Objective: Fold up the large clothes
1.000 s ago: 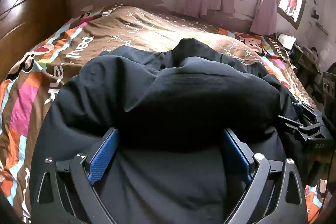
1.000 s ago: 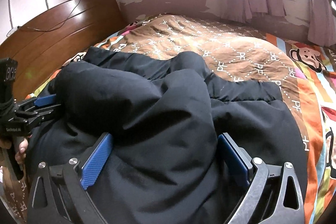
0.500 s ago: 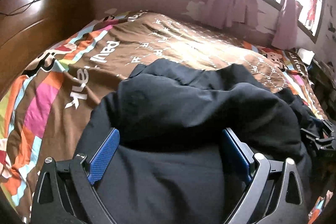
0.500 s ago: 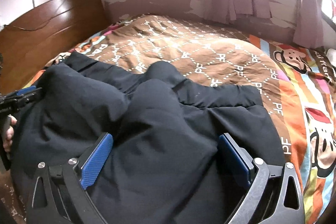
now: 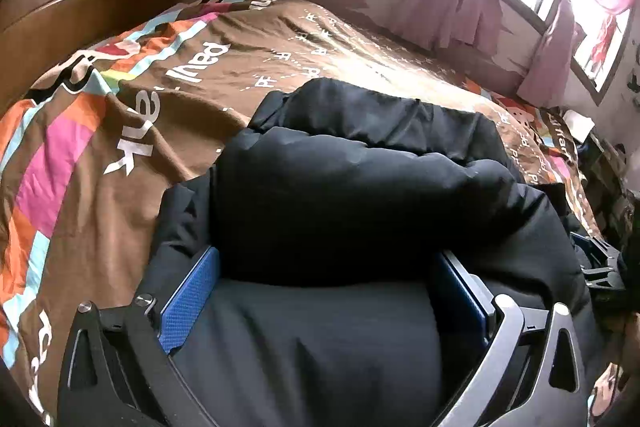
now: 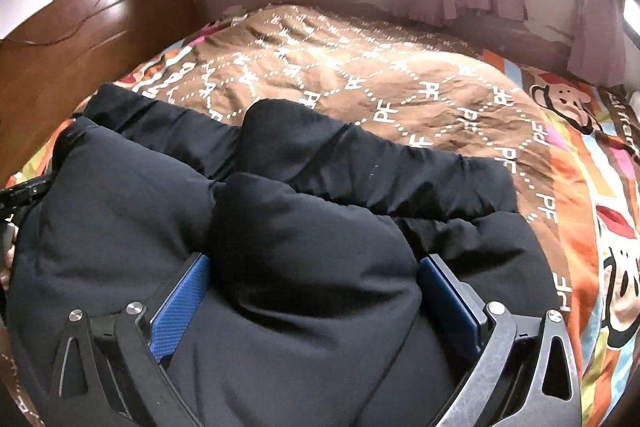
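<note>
A large black padded jacket point(image 5: 360, 195) lies in thick folds on the bed; it also shows in the right wrist view point(image 6: 280, 227). My left gripper point(image 5: 324, 291) has its jaws wide apart with a thick fold of the jacket bulging between the blue pads point(image 5: 188, 303). My right gripper point(image 6: 312, 303) stands the same way, jaws wide with a fold of jacket filling the gap between its pads point(image 6: 180, 307). Each gripper shows at the edge of the other's view: the right one point(image 5: 600, 267), the left one point(image 6: 20, 191).
The bed has a brown, patterned, multicoloured cover point(image 6: 360, 75). A wooden headboard point(image 6: 80, 39) stands at the left. Pink curtains point(image 5: 460, 7) hang at a bright window along the far wall. Cluttered things point(image 5: 600, 163) sit beside the bed at the right.
Both grippers have moved with the jacket fold toward the far side of the bed. The jacket now lies flatter and more bed cover shows at the left of the left wrist view.
</note>
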`<state>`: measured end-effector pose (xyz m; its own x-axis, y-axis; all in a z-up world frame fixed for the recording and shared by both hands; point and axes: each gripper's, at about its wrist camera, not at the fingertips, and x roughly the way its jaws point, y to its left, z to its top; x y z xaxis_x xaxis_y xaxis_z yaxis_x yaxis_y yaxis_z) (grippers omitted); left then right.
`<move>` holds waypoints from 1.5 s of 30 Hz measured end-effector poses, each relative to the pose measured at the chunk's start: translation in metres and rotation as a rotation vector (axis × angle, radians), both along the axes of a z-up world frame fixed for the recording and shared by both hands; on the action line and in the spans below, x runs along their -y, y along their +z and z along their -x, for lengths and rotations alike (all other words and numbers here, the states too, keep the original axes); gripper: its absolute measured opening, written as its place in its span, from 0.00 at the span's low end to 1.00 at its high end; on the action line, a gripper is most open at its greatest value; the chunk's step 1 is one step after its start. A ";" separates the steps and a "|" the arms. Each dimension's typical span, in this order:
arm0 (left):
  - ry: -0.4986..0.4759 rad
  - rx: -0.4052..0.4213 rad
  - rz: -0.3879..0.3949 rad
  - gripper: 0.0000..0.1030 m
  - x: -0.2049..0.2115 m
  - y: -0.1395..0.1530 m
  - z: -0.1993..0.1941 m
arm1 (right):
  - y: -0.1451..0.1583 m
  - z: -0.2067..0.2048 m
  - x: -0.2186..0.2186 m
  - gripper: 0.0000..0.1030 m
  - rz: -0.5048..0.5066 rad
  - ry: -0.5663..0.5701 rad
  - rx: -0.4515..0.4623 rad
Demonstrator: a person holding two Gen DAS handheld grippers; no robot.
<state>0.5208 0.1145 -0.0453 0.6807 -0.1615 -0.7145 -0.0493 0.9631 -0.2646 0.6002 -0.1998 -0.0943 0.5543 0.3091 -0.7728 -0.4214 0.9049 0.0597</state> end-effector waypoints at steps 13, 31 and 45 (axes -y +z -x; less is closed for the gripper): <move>-0.006 -0.005 0.048 0.99 -0.002 -0.007 -0.002 | -0.021 -0.011 -0.008 1.00 -0.001 0.027 -0.048; -0.006 0.001 0.064 0.99 -0.001 -0.011 -0.002 | -0.025 -0.013 0.003 1.00 -0.089 0.025 -0.081; -0.007 0.016 0.064 0.99 0.003 -0.009 0.000 | -0.022 -0.004 0.005 1.00 -0.107 0.022 -0.043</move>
